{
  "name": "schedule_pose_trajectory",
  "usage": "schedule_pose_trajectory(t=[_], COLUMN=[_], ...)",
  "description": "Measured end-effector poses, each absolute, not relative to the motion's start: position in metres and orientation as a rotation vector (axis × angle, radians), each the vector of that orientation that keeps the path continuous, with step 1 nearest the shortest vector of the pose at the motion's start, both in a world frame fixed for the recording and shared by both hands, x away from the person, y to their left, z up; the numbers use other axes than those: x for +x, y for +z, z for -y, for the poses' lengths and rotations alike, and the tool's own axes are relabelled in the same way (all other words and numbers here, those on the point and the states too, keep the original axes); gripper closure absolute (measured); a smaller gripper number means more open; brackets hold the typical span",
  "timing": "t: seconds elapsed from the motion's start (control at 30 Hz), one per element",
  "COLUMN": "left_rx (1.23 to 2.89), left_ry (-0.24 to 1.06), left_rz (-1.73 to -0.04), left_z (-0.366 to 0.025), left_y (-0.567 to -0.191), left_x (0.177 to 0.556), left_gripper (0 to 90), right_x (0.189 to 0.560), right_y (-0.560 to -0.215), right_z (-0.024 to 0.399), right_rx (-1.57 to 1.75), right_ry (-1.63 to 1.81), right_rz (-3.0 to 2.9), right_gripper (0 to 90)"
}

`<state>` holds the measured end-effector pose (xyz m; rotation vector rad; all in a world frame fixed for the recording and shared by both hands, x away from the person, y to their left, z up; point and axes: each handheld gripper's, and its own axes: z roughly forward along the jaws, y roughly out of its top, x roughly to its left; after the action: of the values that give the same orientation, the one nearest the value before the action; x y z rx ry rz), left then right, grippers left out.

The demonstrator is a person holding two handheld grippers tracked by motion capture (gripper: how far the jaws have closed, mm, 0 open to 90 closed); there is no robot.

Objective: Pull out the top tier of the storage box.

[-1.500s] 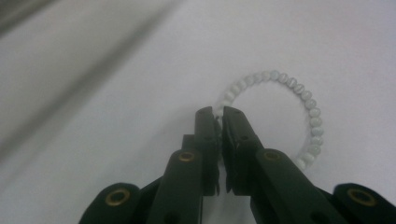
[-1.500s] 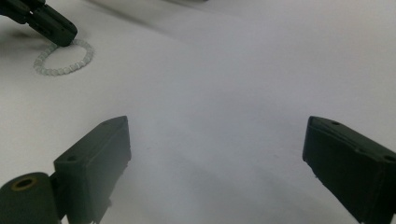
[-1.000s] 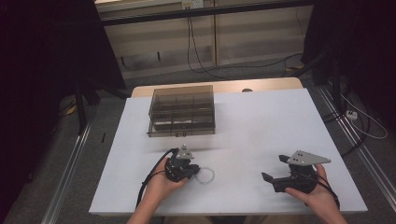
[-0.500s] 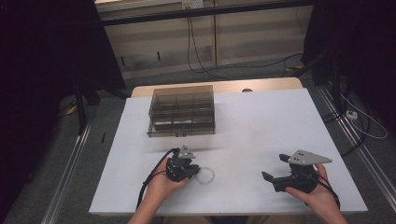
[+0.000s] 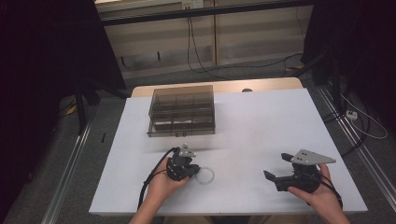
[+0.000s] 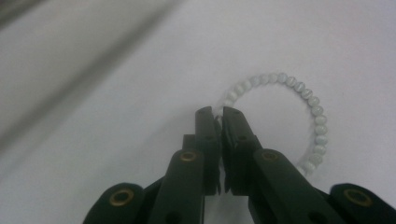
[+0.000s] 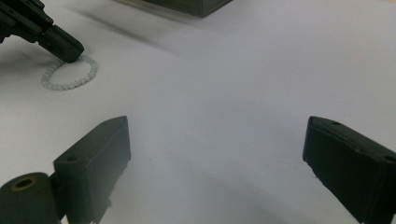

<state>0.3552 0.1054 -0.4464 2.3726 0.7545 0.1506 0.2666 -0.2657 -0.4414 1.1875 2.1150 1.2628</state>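
nothing moved; left tongs (image 6: pixel 218 112) pinch bead bracelet (image 6: pixel 299 88); no writing.

A bracelet (image 6: pixel 299 121) of small pale beads lies flat in a ring on the white surface (image 5: pixel 261 135).

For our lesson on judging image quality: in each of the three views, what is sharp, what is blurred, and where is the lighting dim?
High view: dark surroundings, white table evenly lit. Left gripper view: pale beaded bracelet fairly sharp, far table edge smeared. Right gripper view: its near black jaws soft, smoky translucent compartment box out of focus.
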Motion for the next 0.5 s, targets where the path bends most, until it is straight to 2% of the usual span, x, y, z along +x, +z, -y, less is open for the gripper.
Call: schedule_pose_trajectory(t=[0.5], left_rx=[2.351], left_ry=[0.075], left_rz=[-0.785], left_z=[-0.1094], left_y=[-0.4366], left_x=[0.3613], left_gripper=[87.5], right_x=[0.2643], right_y=[-0.4376], right_z=[0.2727], right_rx=[1.192], right_ry=[1.284], right_rz=[-2.086], right_gripper=[7.2])
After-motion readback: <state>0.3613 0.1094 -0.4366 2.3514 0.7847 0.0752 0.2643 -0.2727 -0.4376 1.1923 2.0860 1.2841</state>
